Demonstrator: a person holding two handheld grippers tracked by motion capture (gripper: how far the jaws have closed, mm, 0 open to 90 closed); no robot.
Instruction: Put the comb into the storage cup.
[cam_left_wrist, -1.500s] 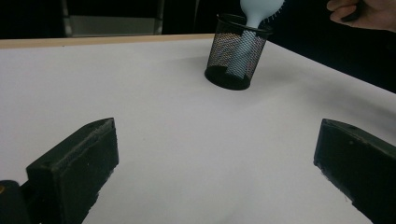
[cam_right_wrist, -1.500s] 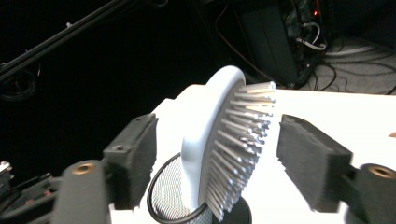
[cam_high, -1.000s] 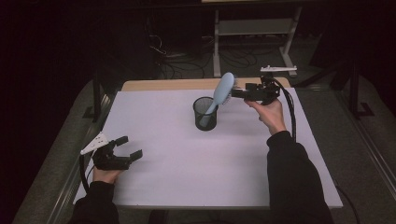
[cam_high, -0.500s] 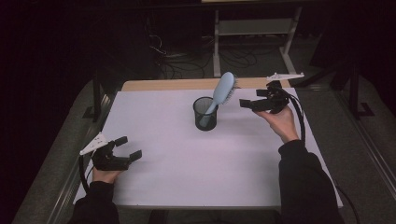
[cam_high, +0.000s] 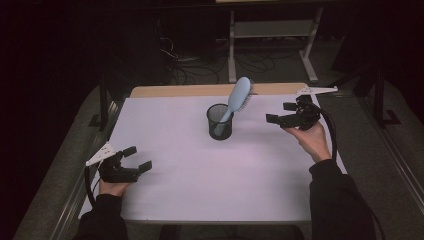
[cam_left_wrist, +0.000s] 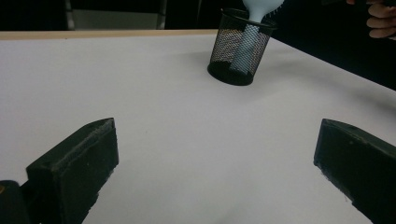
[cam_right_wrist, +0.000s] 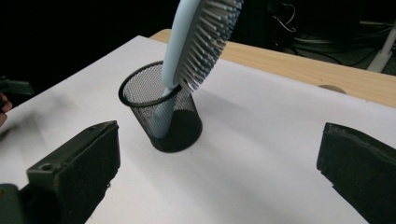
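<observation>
Right gripper (cam_high: 284, 113) at three o'clock, jaws spread wide, holding nothing, just beside the mesh cup (cam_high: 219, 121). The blue hairbrush (cam_high: 237, 98) stands handle-down in it, leaning right. Left gripper (cam_high: 138, 159) at seven o'clock, equally wide, empty over the white table (cam_high: 200, 170).

Light-blue hairbrush standing in a black wire-mesh cup on a white surface

The right gripper (cam_right_wrist: 219, 172) has its two black jaws spread wide, nothing between them. Beyond them the black mesh cylindrical cup (cam_right_wrist: 163, 116) stands upright on the white surface (cam_right_wrist: 261, 154). The light-blue plastic hairbrush (cam_right_wrist: 196, 42) sits handle-down in it, leaning over the rim, bristles facing the right jaw. A wooden strip (cam_right_wrist: 299, 70) runs along the far edge.
</observation>
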